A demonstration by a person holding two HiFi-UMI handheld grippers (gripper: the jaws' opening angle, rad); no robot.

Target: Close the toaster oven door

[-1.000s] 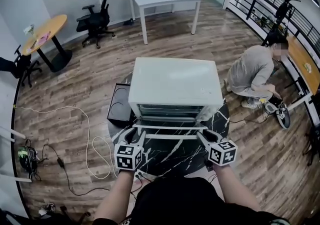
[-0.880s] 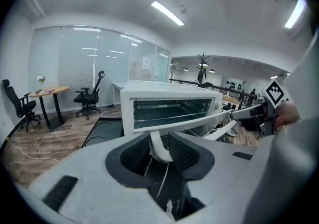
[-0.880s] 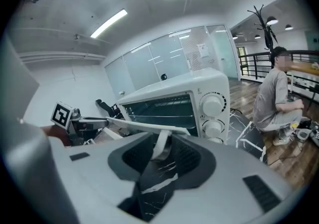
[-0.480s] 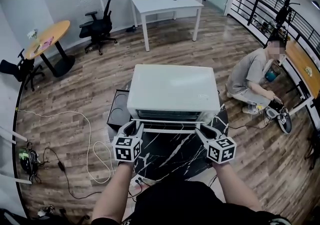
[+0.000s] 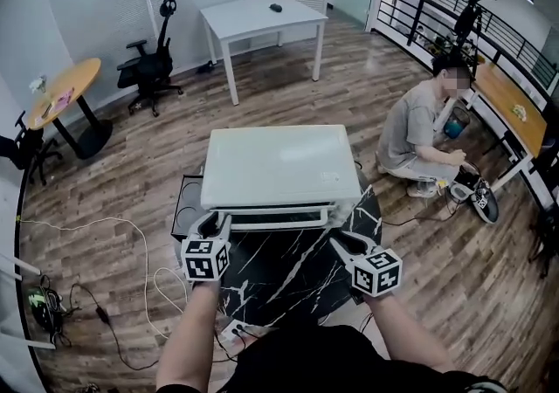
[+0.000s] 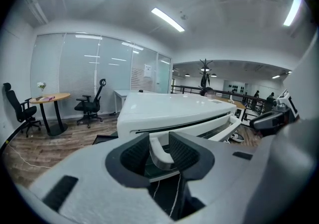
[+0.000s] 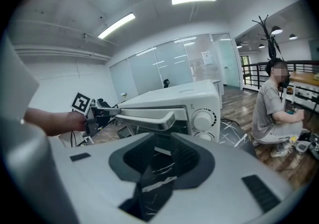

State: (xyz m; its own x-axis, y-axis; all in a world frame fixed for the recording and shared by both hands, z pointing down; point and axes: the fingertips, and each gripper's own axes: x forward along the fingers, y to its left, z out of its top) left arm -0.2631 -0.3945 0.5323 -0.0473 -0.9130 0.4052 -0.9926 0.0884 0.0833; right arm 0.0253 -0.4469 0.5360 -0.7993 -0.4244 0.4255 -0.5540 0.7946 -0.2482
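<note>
Both arms (image 5: 196, 330) reach fwd over the table (image 5: 288, 273), one at each end of the door handle (image 7: 149, 117), prob. so the push stays even. L tongs (image 5: 210, 225) pinch the handle's L end. R tongs (image 5: 339, 243) are closing w/ nothing between them, handle just above. Beyond, the door (image 5: 275, 217) is tilted up, nearly shut, on the toaster oven (image 5: 275, 164) mid-table.

Toaster oven (image 5: 278, 164) fills back of table (image 5: 293, 271), front strip seemingly free
</note>
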